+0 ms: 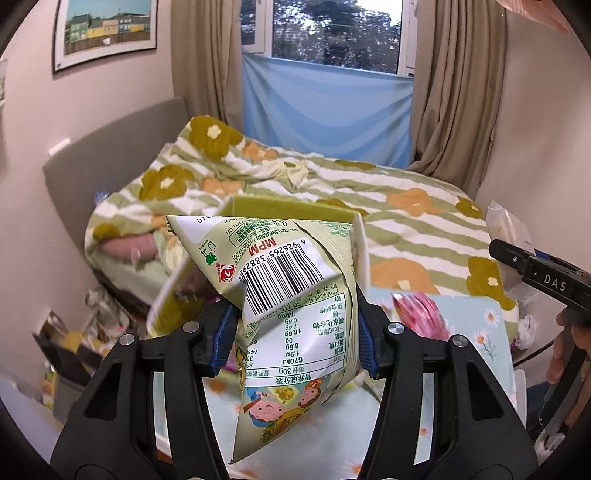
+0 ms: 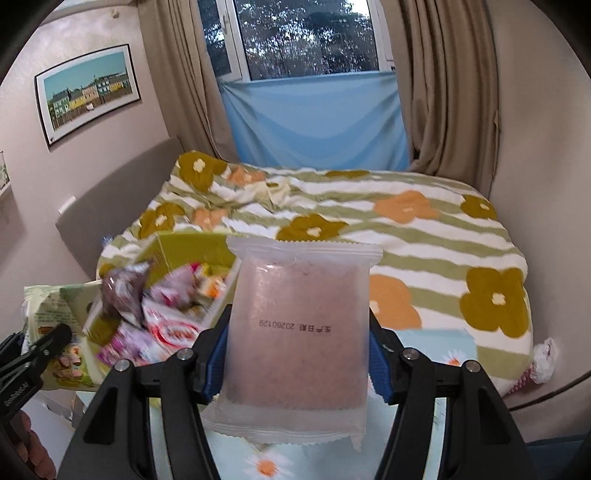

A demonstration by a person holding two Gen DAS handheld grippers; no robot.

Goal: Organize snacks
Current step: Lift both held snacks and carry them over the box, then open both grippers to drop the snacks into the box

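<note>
Green snack bag [image 1: 295, 295] clamped in left gripper [image 1: 293, 332]

Soft daylight comes from the window [image 1: 332, 33] at the top of both frames. The edges bend strongly with dark corners. The snack box [image 2: 173, 295] at lower left is blurred by motion.

snack bag [image 1: 295, 295]: pale green, white back, black barcode
frosted packet [image 2: 299, 332]: cloudy white, pinkish inside
box [image 2: 184, 247]: olive green
bedcover [image 2: 424, 236]: green-white stripes, orange and olive flowers
cloth [image 2: 314, 122]: light blue
</note>
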